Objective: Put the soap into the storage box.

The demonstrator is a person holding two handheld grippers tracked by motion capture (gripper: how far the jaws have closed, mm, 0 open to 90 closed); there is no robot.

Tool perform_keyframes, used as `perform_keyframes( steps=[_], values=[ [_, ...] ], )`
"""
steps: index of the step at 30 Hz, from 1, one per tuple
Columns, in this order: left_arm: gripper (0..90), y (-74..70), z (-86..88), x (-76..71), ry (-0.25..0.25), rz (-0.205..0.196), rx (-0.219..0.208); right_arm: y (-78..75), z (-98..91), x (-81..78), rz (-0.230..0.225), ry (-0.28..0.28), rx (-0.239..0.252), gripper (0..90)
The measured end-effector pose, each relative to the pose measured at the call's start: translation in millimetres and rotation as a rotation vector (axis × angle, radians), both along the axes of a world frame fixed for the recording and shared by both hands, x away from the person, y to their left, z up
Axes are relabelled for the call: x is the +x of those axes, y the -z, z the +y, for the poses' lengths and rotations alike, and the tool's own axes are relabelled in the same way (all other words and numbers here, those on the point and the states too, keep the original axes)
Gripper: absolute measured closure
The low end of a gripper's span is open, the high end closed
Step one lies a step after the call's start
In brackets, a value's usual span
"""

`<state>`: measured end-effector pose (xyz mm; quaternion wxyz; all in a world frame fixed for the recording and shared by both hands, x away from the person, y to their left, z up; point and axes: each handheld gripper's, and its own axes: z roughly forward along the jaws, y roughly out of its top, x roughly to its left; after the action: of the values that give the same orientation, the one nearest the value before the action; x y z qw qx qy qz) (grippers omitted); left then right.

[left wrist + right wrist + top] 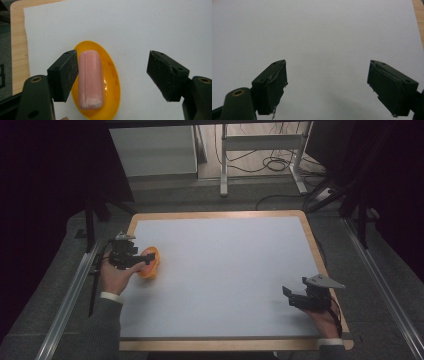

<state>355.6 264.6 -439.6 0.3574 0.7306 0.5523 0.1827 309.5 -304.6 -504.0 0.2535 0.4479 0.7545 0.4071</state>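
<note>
An orange oval dish lies on the white sheet near its left edge, with a pink rounded bar resting lengthwise in it. My left gripper hovers just above the dish, open wide; its left jaw sits beside the bar and its right jaw stands well off over bare sheet. Nothing is gripped. From above, the left gripper partly covers the dish. Near the front right of the sheet, my right gripper is open, and its view shows the right gripper with only white sheet between its jaws.
The white sheet covers a wooden board whose rim shows all around. Metal rails run along both sides of the table. A white cabinet and a desk frame with cables stand on the floor beyond.
</note>
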Motion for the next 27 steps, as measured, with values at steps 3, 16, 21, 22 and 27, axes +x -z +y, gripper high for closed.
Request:
perform_keyframes(
  steps=[3,16,21,22,27],
  values=[
    [25.7,-1.7,-1.0,-8.0,0.024,-0.009,-0.011,0.2,-0.2,0.1,0.0,0.001,-0.001,15.8],
    [25.5,1.0,-32.6,-50.2,0.175,-0.034,-0.026,-0.6,2.3,-0.3,-0.002,-0.005,-0.003,15.8],
    [25.2,11.2,-49.2,-58.9,0.227,-0.026,-0.04,0.0,2.6,0.0,-0.001,-0.006,-0.007,15.8],
    [25.2,14.0,-52.7,-60.4,0.238,-0.023,-0.041,-0.1,2.6,-0.1,-0.001,-0.007,-0.006,15.8],
    [25.0,32.6,-70.5,-65.9,0.279,0.003,-0.045,0.2,2.9,-0.2,0.0,-0.009,-0.008,15.8]
  ],
)
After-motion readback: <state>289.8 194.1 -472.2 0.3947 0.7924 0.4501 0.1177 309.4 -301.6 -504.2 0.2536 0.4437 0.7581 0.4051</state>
